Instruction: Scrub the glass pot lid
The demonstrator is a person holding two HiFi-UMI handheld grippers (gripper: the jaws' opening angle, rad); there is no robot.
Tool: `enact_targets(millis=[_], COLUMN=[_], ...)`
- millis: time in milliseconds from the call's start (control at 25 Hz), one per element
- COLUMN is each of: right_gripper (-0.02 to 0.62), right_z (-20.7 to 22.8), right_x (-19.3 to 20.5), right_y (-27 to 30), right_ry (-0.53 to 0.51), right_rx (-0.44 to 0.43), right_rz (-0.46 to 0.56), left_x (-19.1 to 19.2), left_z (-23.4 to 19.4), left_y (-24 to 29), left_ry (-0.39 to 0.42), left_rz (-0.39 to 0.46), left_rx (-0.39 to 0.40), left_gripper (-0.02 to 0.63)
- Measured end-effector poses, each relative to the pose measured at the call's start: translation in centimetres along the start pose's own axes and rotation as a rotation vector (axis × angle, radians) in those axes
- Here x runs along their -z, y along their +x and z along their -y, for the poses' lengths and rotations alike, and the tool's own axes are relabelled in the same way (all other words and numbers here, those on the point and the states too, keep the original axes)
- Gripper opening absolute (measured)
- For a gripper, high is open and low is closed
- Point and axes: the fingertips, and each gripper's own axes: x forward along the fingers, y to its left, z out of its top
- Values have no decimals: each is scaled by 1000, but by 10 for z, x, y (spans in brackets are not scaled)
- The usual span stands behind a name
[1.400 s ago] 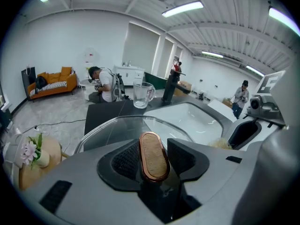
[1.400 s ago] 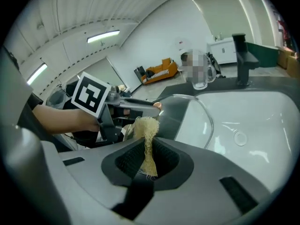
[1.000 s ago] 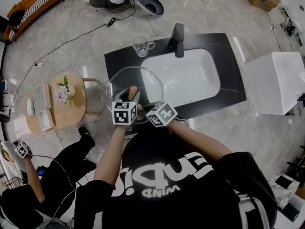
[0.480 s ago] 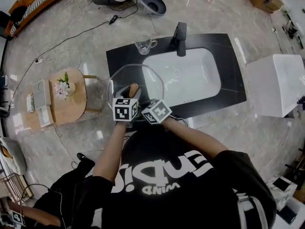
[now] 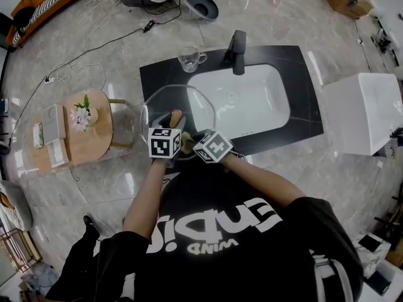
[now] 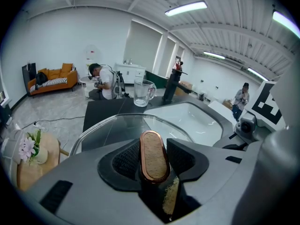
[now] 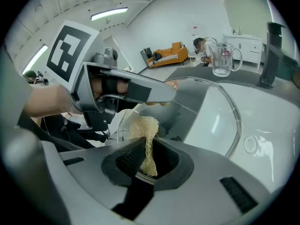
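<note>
Left gripper (image 6: 153, 159) clamped on lid's wooden knob (image 6: 153, 146). I hold lid (image 5: 189, 102) over counter's (image 5: 157, 74) left front, its rim overlapping sink's (image 5: 252, 99) left edge. Right gripper (image 7: 147, 163) pinching pale scrubber (image 7: 143, 128) (coarse, loofah-like fibre), free end up at glass just beside knob; which face, cannot tell. Mug (image 5: 187, 60) and faucet (image 5: 236, 52) at counter's back, apart from lid.

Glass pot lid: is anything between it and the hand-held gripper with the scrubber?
Nothing visible. The loofah pad in the right hand-held gripper sits right at the glass pot lid, held by its handle in the left hand-held gripper.
</note>
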Motion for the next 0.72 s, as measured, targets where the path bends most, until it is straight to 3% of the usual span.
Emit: enact_targets(millis=[440, 720], right_gripper=[37, 37], right_z=[29, 60], right_x=[8, -13], right_y=[-14, -22], right_ry=[56, 101], right_rx=[16, 75], right_rz=[-12, 32], left_x=[2, 0], left_z=[0, 0], left_y=[1, 1], left_ry=[-11, -19], left_rz=[3, 8], left_rx=[8, 6], left_gripper=[187, 187])
